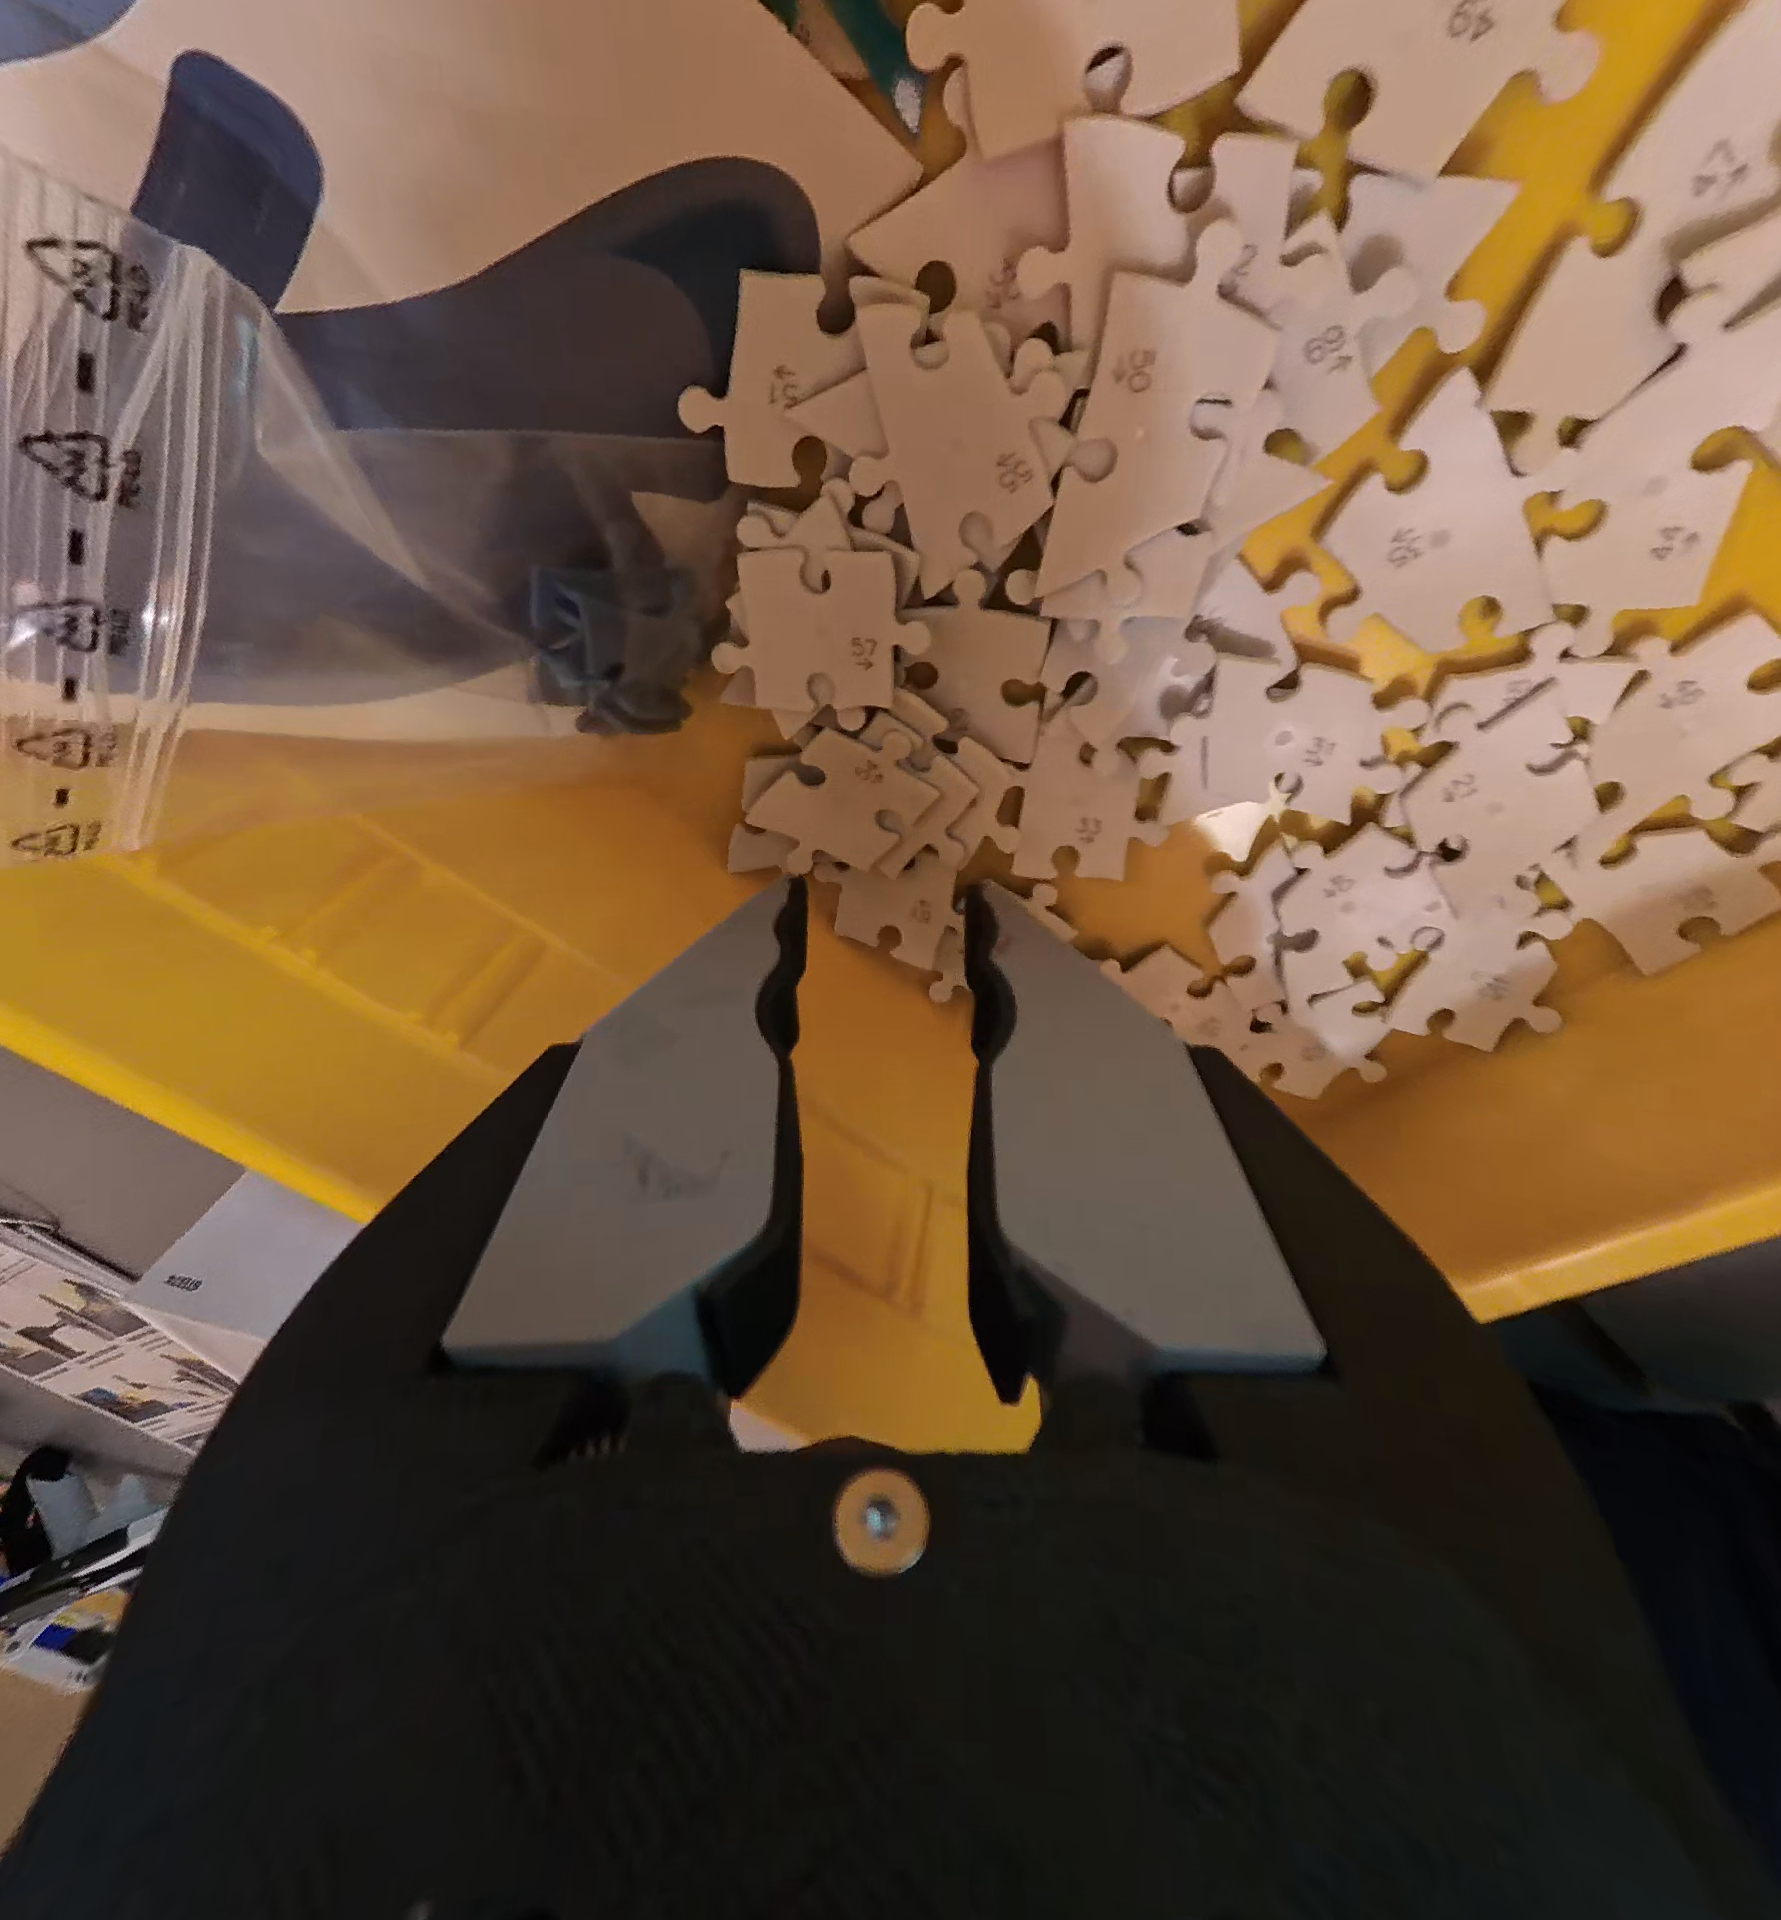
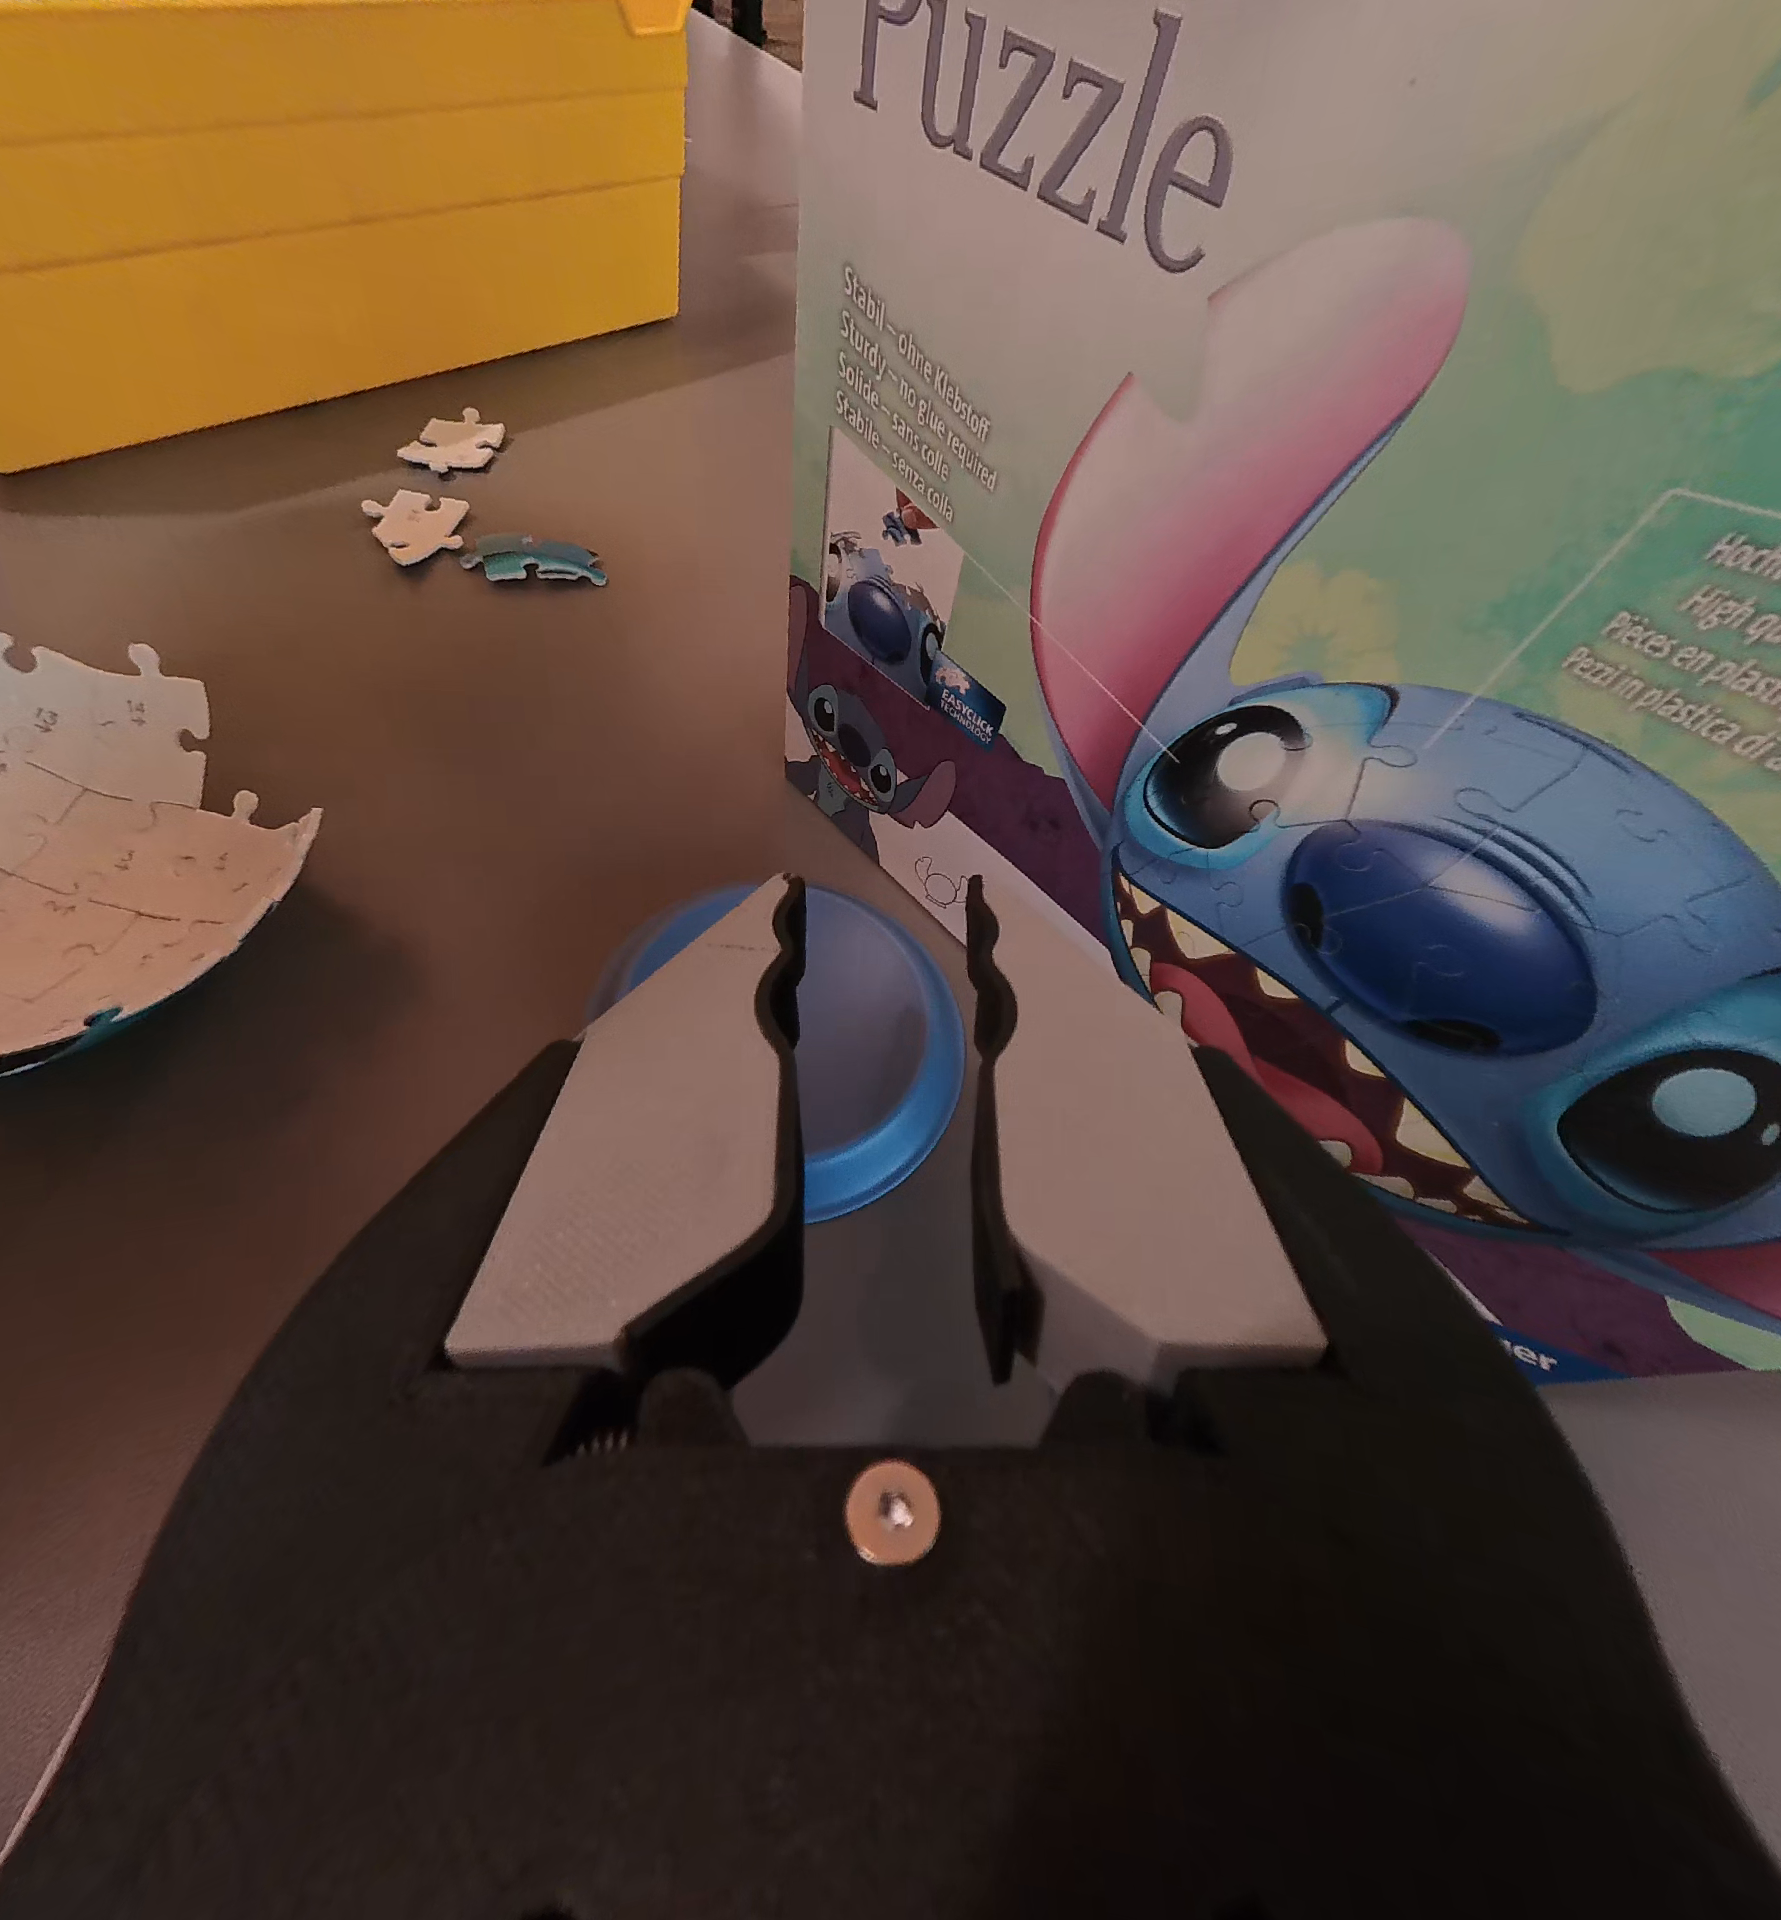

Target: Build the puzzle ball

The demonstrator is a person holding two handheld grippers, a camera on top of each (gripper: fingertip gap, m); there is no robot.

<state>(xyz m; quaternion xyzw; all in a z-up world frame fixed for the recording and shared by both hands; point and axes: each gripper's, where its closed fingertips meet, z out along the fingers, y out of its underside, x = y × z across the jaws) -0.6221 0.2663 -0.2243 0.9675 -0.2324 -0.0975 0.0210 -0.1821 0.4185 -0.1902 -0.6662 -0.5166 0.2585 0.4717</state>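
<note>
In the left wrist view my left gripper (image 1: 884, 904) is open and empty, its tips just short of a pile of white numbered puzzle pieces (image 1: 1125, 582) lying in a yellow bin (image 1: 1488, 1174). In the right wrist view my right gripper (image 2: 884, 899) is open and empty above a blue ring stand (image 2: 865, 1122) on the grey table. A part-built bowl of the puzzle ball (image 2: 86, 862), white inside up, rests at the left. Three loose pieces (image 2: 450, 499) lie beyond it; one shows a teal face.
A clear plastic bag (image 1: 138, 499) with dark small parts (image 1: 616, 655) lies at the bin's left. The puzzle box (image 2: 1385, 623) stands upright right of the stand. The yellow bin (image 2: 294, 239) sits at the table's far left. Papers (image 1: 55, 1340) lie below the bin's edge. The left gripper's tips are roughly 45 cm from the right gripper's.
</note>
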